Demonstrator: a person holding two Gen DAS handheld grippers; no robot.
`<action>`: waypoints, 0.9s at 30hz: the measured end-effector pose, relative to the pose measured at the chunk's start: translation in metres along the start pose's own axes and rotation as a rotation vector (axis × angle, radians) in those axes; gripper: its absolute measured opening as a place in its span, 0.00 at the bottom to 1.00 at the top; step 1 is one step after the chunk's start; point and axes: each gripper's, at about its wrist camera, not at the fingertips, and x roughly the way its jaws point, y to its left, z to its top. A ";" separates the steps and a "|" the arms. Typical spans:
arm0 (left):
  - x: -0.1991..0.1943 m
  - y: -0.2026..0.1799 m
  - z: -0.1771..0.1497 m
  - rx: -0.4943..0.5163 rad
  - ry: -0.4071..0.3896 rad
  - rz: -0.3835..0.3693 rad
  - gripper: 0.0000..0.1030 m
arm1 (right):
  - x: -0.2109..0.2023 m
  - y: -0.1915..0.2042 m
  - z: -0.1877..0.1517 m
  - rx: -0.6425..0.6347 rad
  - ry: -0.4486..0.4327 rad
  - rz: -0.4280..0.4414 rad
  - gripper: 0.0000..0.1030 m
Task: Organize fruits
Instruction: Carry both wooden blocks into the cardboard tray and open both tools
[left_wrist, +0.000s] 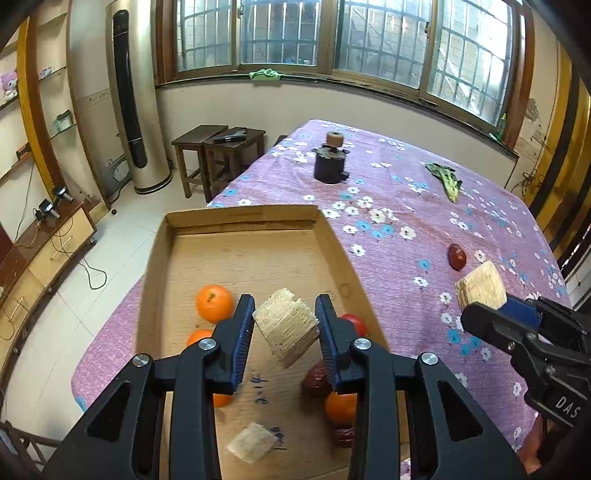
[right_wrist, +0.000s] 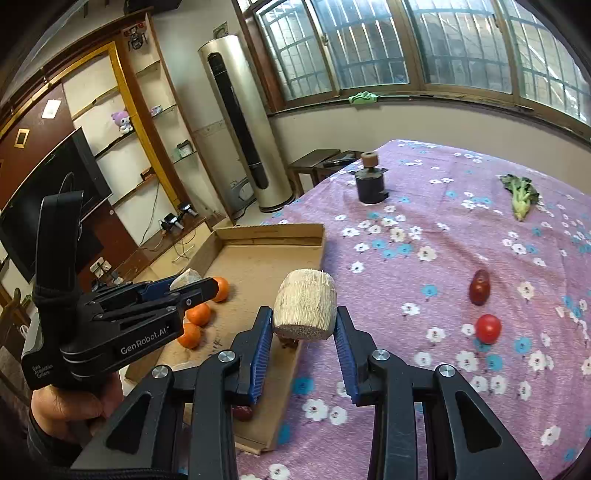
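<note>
My left gripper (left_wrist: 285, 325) is shut on a pale sugarcane chunk (left_wrist: 286, 328) and holds it above the cardboard tray (left_wrist: 236, 218). In the tray lie oranges (left_wrist: 215, 303), dark red dates (left_wrist: 317, 380), a red tomato (left_wrist: 354, 322) and another sugarcane piece (left_wrist: 252, 442). My right gripper (right_wrist: 304, 332) is shut on a second sugarcane chunk (right_wrist: 306, 309) over the tray's right edge (right_wrist: 295, 354); it also shows in the left wrist view (left_wrist: 480, 291). On the purple cloth lie a red date (right_wrist: 479, 287) and a red tomato (right_wrist: 488, 328).
A dark cylindrical pot with a wooden knob (left_wrist: 330, 159) stands at the table's far side. A leafy green vegetable (right_wrist: 520, 195) lies at the far right. Wooden stools (left_wrist: 218, 155) and a tall air conditioner (left_wrist: 135, 96) stand beyond the table's left edge.
</note>
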 end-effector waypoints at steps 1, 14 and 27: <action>0.000 0.004 0.000 -0.006 0.000 0.004 0.30 | 0.002 0.002 0.000 -0.004 0.004 0.003 0.33; 0.008 0.046 0.009 -0.076 0.014 0.039 0.30 | 0.031 0.013 0.005 -0.021 0.045 0.026 0.33; 0.017 0.065 0.022 -0.094 0.015 0.061 0.30 | 0.045 0.013 0.013 -0.015 0.053 0.046 0.33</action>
